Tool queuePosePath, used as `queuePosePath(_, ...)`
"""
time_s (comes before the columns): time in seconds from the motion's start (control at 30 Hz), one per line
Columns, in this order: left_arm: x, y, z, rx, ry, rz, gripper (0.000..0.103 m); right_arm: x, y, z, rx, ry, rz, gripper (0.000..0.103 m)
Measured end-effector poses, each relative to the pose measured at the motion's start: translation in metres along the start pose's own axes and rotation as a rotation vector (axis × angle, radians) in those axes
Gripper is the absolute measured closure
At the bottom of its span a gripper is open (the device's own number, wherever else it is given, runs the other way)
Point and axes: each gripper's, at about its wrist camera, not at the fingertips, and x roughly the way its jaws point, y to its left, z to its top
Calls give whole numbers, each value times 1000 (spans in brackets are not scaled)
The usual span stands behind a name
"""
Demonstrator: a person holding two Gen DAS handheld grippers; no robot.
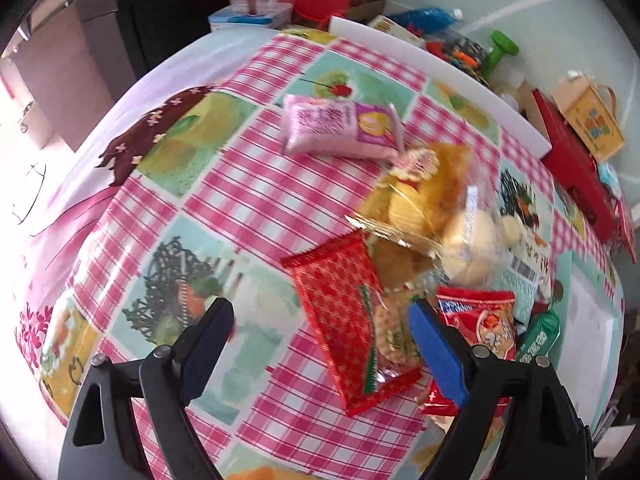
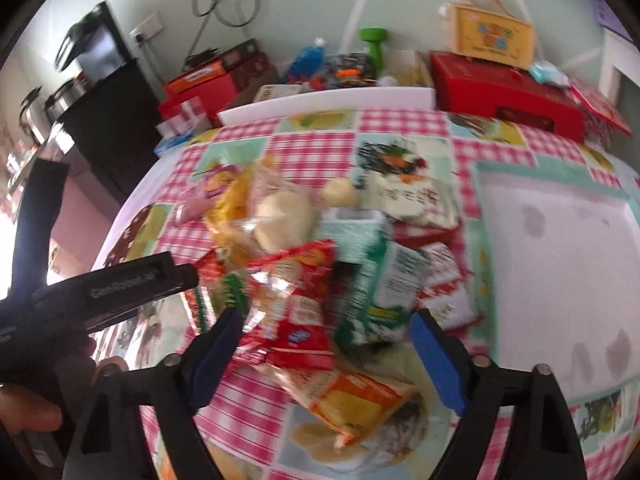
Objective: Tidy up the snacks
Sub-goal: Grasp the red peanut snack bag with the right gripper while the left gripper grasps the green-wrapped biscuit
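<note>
Left gripper (image 1: 322, 326) jaws spread, empty, over red cracker pack (image 1: 352, 328), right gripper (image 2: 326, 334) spread, empty, above snack pile (image 2: 320, 264) on checkered tablecloth (image 1: 248, 200)

Snack pile (image 1: 420, 248) right; tablecloth (image 1: 224, 200) bare left

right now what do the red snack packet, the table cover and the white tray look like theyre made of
Red snack packet: thin glossy plastic film, judging by the crimped edge and a clear window showing crackers. Table cover: probably wipeable vinyl or oilcloth, smooth with printed checks and a faint sheen. White tray: rigid and matte, plastic or foam; the blur leaves that open.
</note>
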Motion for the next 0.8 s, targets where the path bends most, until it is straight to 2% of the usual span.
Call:
queuePosePath(0.17,-2,7,1,-19,17,-15,13,15,20,6,-64,20,-5,31)
queuePosePath(0.4,8,-1,3,-4,43,-45,15,38,27,4,-93,67,-10,36)
queuePosePath(0.47,7,-6,2,8,45,-52,20,43,28,1,-105,82,-22,37)
queuePosePath(0.53,6,-12,0,26,48,-53,21,49,26,-1,-102,99,-24,42)
queuePosePath(0.6,9,-16,-1,39,55,-58,23,50,24,-1,-96,99,-22,43)
queuePosePath(0.8,15,-23,0,53,76,-80,38,47,20,-3,-80,85,-17,48)
